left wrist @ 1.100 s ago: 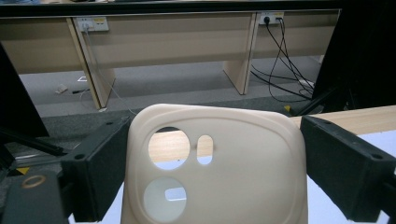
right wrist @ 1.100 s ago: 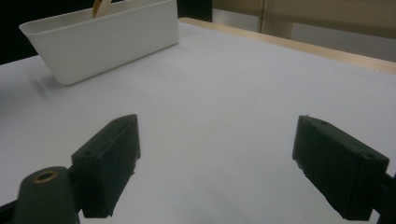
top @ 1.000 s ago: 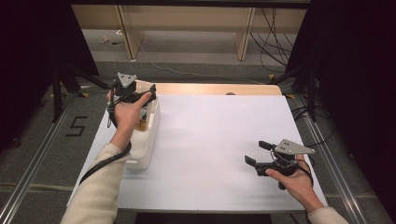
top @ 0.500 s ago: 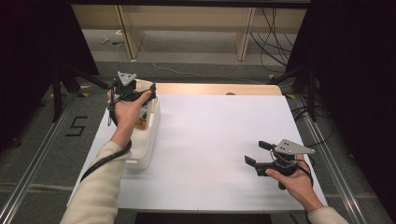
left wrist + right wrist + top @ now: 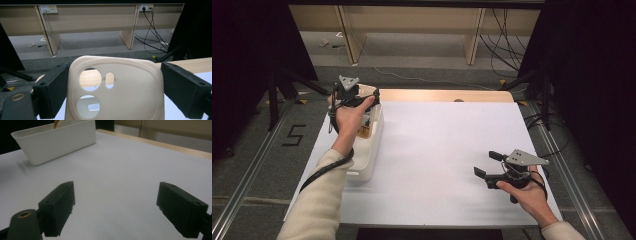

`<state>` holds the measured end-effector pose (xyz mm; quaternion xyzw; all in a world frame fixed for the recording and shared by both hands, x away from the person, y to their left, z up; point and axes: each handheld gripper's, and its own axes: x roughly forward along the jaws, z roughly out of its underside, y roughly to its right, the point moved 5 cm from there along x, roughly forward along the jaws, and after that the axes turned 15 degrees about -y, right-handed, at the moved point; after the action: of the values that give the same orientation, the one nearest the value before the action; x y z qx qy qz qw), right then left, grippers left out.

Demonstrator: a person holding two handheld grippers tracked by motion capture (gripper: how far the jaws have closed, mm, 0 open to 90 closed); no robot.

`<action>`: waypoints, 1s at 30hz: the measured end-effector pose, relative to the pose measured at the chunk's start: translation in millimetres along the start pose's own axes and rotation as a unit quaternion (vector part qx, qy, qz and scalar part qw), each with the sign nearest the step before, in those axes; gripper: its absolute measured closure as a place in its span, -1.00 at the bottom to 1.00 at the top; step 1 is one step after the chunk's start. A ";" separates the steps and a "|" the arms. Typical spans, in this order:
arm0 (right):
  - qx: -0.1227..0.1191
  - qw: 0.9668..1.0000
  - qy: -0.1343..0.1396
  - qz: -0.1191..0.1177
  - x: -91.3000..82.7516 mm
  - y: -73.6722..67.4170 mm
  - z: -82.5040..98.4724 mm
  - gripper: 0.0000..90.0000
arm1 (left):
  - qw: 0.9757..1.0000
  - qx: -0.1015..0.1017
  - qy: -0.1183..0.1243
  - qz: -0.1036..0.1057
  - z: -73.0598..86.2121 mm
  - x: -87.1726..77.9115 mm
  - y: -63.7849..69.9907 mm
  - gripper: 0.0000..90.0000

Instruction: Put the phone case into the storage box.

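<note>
Phone case (image 5: 117,92), cream with camera cutouts, sits upright between your left gripper's (image 5: 354,97) jaws, which clamp its sides above the white bin (image 5: 371,150) at the table's (image 5: 437,150) left edge; your right gripper (image 5: 116,207) rests wide open and empty over the bare tabletop

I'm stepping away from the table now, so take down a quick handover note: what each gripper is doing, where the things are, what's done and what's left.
Left gripper: held above the far end of the white bin at the table's left edge, its fingers closed on the sides of a cream phone case, camera holes toward the camera.
Right gripper: open and empty, low over the bare white table near its right front corner.
Bin: something orange-brown lies inside; I can't tell what.
Done: the case is gripped and lifted.
Left: probably carrying it out onto the open table; the right gripper looks free to help.
</note>
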<state>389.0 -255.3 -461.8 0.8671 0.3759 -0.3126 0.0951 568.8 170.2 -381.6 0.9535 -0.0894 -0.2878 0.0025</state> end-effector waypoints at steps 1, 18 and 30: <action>0.000 1.000 -0.001 0.000 -0.1 0.1 0.0 -0.65 | 1.000 0.000 -0.001 0.000 -0.2 0.2 0.0 -0.75; -0.001 1.000 -0.001 0.000 0.0 -0.1 0.1 -0.65 | 1.000 0.002 -0.006 0.000 -4.6 6.6 0.4 -0.75; 0.000 1.000 -0.001 -0.001 -0.1 -0.1 0.2 -0.65 | 1.000 0.002 -0.008 0.003 -7.3 10.8 1.7 -0.75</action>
<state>388.8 -255.3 -461.9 0.8666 0.3765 -0.3134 0.0954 581.4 166.4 -381.3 0.9508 -0.0925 -0.2957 0.0003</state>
